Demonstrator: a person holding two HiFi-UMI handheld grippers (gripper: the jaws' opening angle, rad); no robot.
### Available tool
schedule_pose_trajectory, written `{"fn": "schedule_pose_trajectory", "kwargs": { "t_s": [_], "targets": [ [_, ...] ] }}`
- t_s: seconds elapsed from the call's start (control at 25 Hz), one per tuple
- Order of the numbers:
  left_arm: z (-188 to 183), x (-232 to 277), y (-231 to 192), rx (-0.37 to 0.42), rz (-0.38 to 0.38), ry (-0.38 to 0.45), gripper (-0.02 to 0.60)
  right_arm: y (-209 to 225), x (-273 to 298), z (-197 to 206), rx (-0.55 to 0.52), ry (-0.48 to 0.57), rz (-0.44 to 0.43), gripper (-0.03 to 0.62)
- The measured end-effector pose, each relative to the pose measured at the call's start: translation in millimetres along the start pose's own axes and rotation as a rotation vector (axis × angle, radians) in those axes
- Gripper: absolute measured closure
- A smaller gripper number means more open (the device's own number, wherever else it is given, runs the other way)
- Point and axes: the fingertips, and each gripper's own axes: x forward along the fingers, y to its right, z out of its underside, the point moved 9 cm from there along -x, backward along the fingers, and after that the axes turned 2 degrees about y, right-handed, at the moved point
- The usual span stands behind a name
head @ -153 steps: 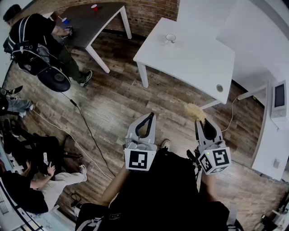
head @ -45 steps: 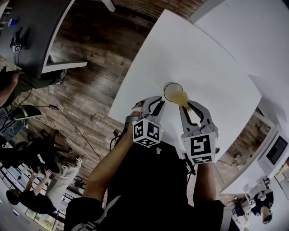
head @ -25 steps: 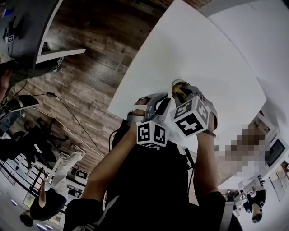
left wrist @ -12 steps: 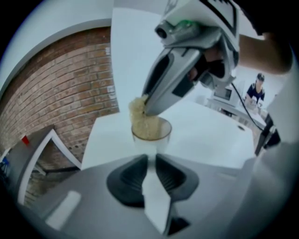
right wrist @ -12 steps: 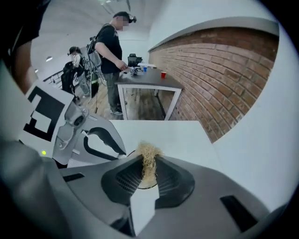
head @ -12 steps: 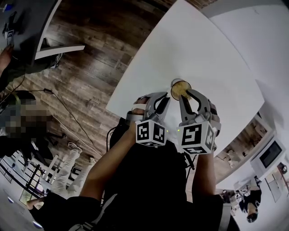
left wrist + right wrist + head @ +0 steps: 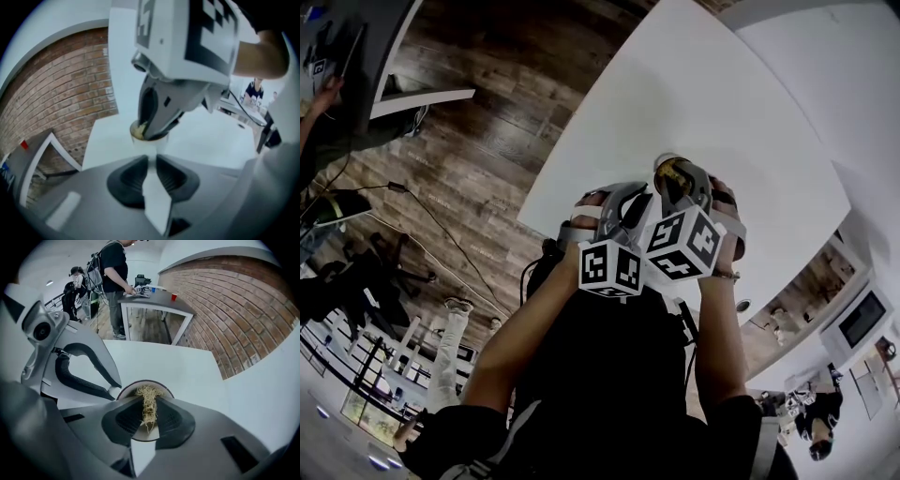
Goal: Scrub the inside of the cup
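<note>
A small white cup [image 7: 666, 166] stands on the white table [image 7: 750, 112] near its front edge. My left gripper [image 7: 630, 202] is shut on the cup's side [image 7: 149, 144], low on its wall or handle. My right gripper [image 7: 680, 180] points down into the cup from above, shut on a tuft of yellowish fibrous scrubber [image 7: 149, 406]. In the right gripper view the scrubber hangs inside the cup's round rim [image 7: 165, 388] and the jaw tips sit within the opening. In the left gripper view the right gripper [image 7: 154, 124] hides most of the cup's mouth.
The white table [image 7: 187, 366] spreads bare around the cup up to a brick wall [image 7: 234, 310]. A dark table [image 7: 159, 298] with a small red cup stands behind, with a person [image 7: 115, 268] at it. Wooden floor [image 7: 487, 159] with a cable lies to my left.
The right gripper has rolled over the cup since half a second ago, its marker cube swinging toward the left gripper, with the scrubber still inside. The left gripper and cup have stayed put.
</note>
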Motion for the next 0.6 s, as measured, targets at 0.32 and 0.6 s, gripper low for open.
{"fn": "schedule_pose_trajectory", "kwargs": {
  "t_s": [0.32, 0.6],
  "targets": [
    [-1, 1, 0, -0.036, -0.042, -0.010, 0.522, 8, -49, -6, -0.027, -0.043, 0.091, 0.540],
    [2, 2, 2, -0.038, -0.042, -0.013, 0.522, 2, -18, -2, -0.057, -0.107, 0.074, 0.540]
  ]
}}
